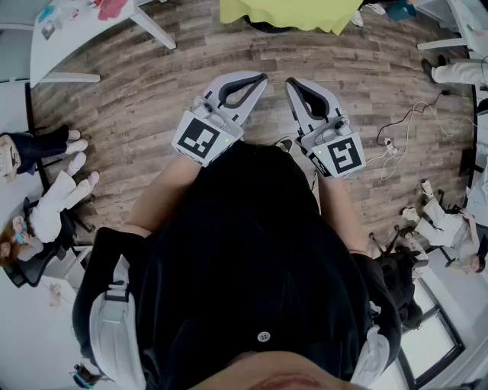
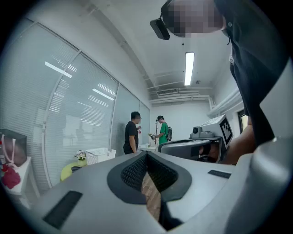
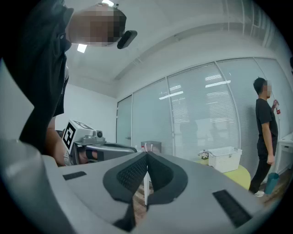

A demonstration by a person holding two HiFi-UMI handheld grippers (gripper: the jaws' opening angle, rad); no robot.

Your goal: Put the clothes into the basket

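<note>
Both grippers are held level in front of the person's chest, above the wooden floor. My left gripper [image 1: 262, 77] is shut, its jaws meeting at the tip with nothing between them. My right gripper [image 1: 290, 81] is shut and empty too. A white slatted basket [image 2: 100, 155] stands on a round yellow-green table [image 2: 72, 171], far beyond the left gripper [image 2: 146, 153]. The right gripper view shows the same basket [image 3: 224, 158] to the right of the right gripper [image 3: 147, 153]. I cannot make out any clothes near either gripper.
The yellow-green table's edge [image 1: 293, 17] lies straight ahead. A white table [image 1: 72, 34] with coloured items stands at the far left. Two people [image 2: 132, 133] stand by a far counter, and others sit at the sides [image 1: 53, 202]. A cable [image 1: 404, 126] trails over the floor at the right.
</note>
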